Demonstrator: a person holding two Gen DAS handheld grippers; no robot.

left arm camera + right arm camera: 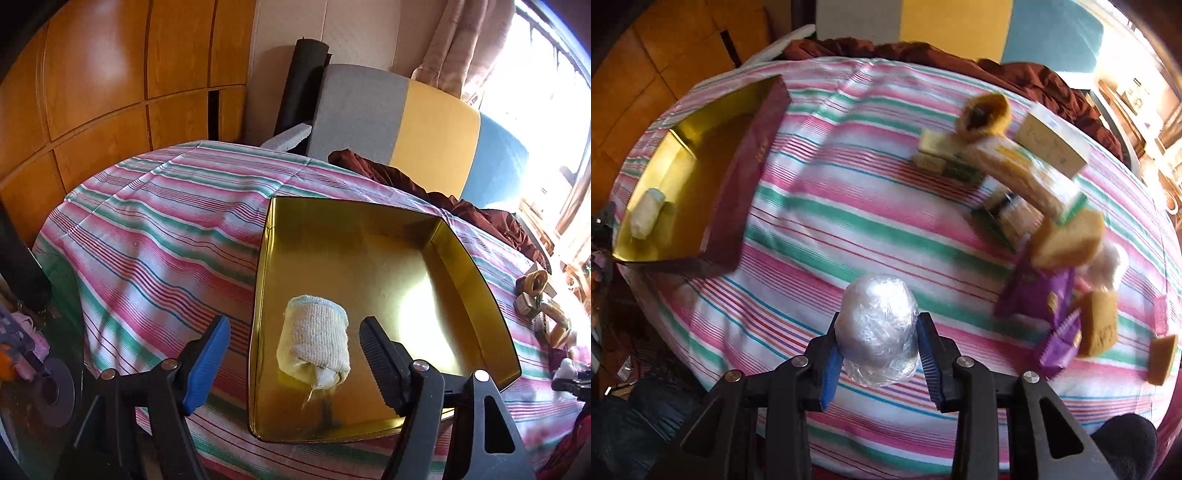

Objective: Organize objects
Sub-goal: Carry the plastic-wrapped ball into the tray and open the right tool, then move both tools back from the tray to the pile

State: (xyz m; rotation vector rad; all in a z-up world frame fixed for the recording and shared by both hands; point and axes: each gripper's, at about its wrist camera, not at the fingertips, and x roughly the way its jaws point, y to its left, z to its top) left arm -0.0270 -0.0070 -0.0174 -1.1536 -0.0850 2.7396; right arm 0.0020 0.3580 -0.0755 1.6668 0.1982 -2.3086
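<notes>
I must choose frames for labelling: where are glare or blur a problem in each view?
Left wrist view: sharp, but the window is blown out and glare whitens the gold tray's floor. Right wrist view: motion blur smears the boxes; only the wrapped ball stays sharp.

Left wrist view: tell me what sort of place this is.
Probably a room in a home, perhaps a bedroom or living room. Wooden cupboard doors line the wall, curtains hang by a bright window, and a striped cloth covers the round table.

Left hand-held gripper: jaws apart, tilted downward, gripping nothing. Right hand-held gripper: steeply downward, jaws clamped on a load.
</notes>
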